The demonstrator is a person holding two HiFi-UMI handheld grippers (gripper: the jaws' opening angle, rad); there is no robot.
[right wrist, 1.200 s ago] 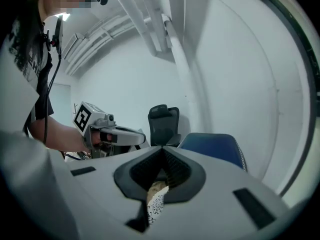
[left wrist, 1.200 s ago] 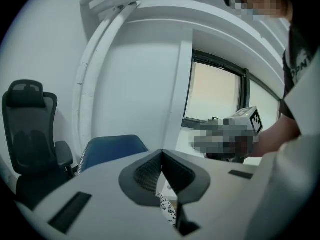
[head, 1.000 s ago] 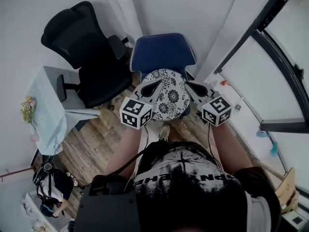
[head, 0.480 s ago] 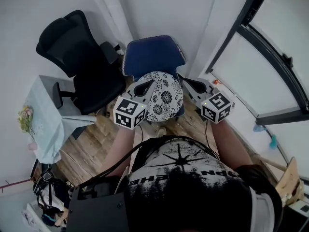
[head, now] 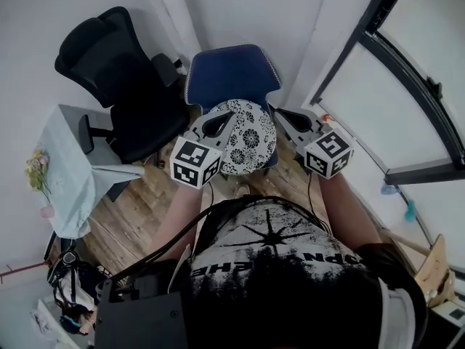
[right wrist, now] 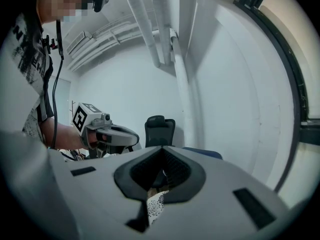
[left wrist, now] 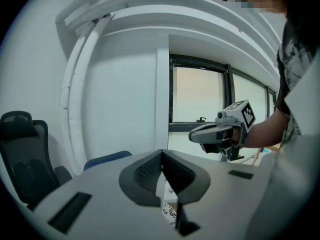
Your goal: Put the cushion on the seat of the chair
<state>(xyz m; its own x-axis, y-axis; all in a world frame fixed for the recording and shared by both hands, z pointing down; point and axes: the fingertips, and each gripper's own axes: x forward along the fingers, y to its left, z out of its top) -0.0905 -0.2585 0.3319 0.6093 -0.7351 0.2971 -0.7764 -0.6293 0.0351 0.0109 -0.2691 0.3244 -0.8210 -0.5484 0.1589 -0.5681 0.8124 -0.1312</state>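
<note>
A round cushion (head: 248, 138) with a black-and-white flower print hangs between my two grippers, over the front of the blue chair's seat (head: 231, 77). My left gripper (head: 216, 126) is shut on the cushion's left edge; a strip of the printed fabric (left wrist: 169, 212) shows under its closed jaws (left wrist: 162, 171). My right gripper (head: 280, 119) is shut on the right edge, with fabric (right wrist: 156, 204) showing below its jaws (right wrist: 161, 175). Each gripper view shows the other gripper across the cushion, the right one (left wrist: 201, 134) and the left one (right wrist: 128, 134). The blue chair (left wrist: 105, 159) stands against the white wall.
A black office chair (head: 123, 86) stands left of the blue chair. A small table with a pale cloth (head: 69, 167) and flowers (head: 38, 170) is further left. A dark-framed window (head: 407, 86) runs along the right. A bag (head: 73, 289) lies on the wooden floor.
Both grippers have lifted the cushion a little while keeping their hold; it still hangs over the front of the blue chair.
</note>
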